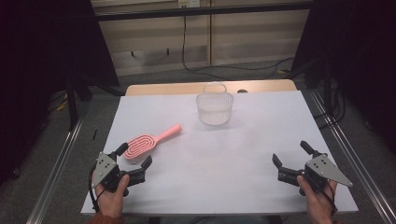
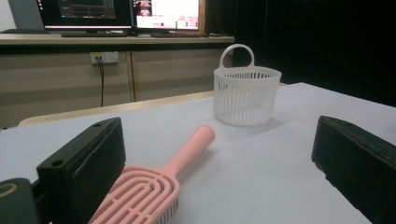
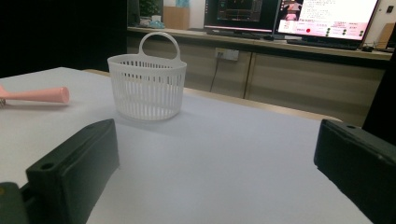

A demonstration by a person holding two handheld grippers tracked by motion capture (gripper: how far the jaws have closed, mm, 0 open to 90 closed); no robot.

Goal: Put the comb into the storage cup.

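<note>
The pink plastic vented hairbrush (image 1: 148, 143) lies on the white table (image 1: 243, 154) at near left, its head between the left gripper's (image 1: 135, 156) jaws; the white slatted plastic basket (image 1: 214, 108) stands behind, mid-table; the right gripper (image 1: 289, 153) sits near right

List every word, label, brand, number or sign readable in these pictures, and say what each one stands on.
No text can be read.
Monitor screens behind the table: lines of writing, too small and blurred to read.
Pink brush: no lettering visible.
White basket: no lettering visible.
Left gripper and right gripper: no marking can be made out.
</note>
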